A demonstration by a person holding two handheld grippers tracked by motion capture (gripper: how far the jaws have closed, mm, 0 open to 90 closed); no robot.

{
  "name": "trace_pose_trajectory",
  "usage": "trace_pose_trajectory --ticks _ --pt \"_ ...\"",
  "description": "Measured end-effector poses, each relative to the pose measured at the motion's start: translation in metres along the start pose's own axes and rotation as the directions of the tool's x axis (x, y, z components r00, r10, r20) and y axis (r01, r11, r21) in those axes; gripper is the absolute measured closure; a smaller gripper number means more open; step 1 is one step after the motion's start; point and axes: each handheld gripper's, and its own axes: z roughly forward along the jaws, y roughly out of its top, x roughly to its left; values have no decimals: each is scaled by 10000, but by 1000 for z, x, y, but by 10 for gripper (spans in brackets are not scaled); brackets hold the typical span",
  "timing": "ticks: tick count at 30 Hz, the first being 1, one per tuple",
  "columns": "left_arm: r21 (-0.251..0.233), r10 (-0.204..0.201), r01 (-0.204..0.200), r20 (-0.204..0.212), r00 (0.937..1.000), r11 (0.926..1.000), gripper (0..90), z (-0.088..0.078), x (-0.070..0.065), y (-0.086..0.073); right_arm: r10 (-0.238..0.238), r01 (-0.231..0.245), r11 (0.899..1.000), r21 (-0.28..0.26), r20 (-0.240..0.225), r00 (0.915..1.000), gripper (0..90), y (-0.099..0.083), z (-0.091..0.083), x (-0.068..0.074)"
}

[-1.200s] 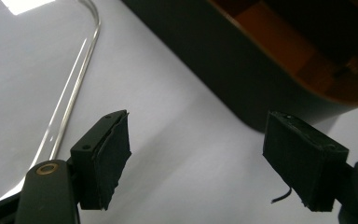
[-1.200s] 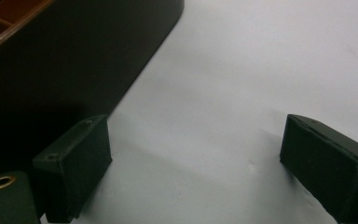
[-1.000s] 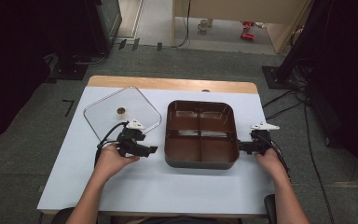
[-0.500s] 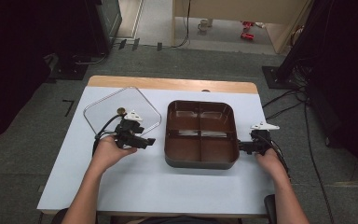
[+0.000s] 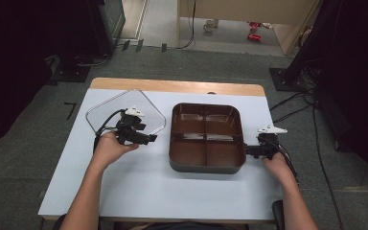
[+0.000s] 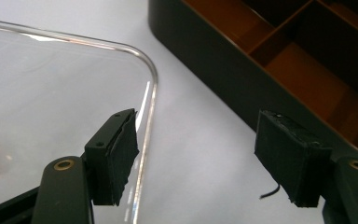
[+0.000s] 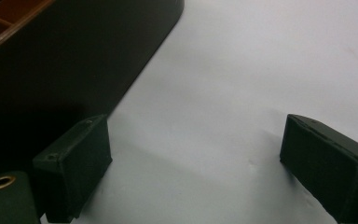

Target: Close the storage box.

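A dark brown tray (image 5: 206, 166) with four compartments sits mid-table, and nothing lies in it. Left of it lies a clear square lid (image 5: 109, 109) with rounded corners. My left gripper (image 5: 149, 139) hovers at the lid's near right corner, open. In the left gripper view, my left gripper (image 6: 200, 144) straddles the lid's rim (image 6: 145, 112), one jaw over the lid (image 6: 51, 84), the other beside the tray's wall (image 6: 223, 79). My right gripper (image 5: 247, 151) rests open at the tray's right wall. In the right gripper view, my right gripper (image 7: 200, 154) holds nothing, with the tray (image 7: 60, 65) at its left.
The white tabletop (image 5: 172, 191) has bare room in front of the tray and the lid. A wooden strip (image 5: 172, 86) runs along its far edge. Cables (image 5: 297, 108) trail on the floor at the right.
My left gripper has moved away from me and slightly left, onto the lid's corner. The right gripper, the tray and the lid have not moved.
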Motion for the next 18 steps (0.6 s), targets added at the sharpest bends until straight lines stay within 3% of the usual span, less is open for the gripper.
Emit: trace_pose_trajectory --ticks 18 --pt "-408 -394 374 -495 9980 9985 320 -4 39 11 12 -12 10000 7 -5 10000 81 0 0 0"
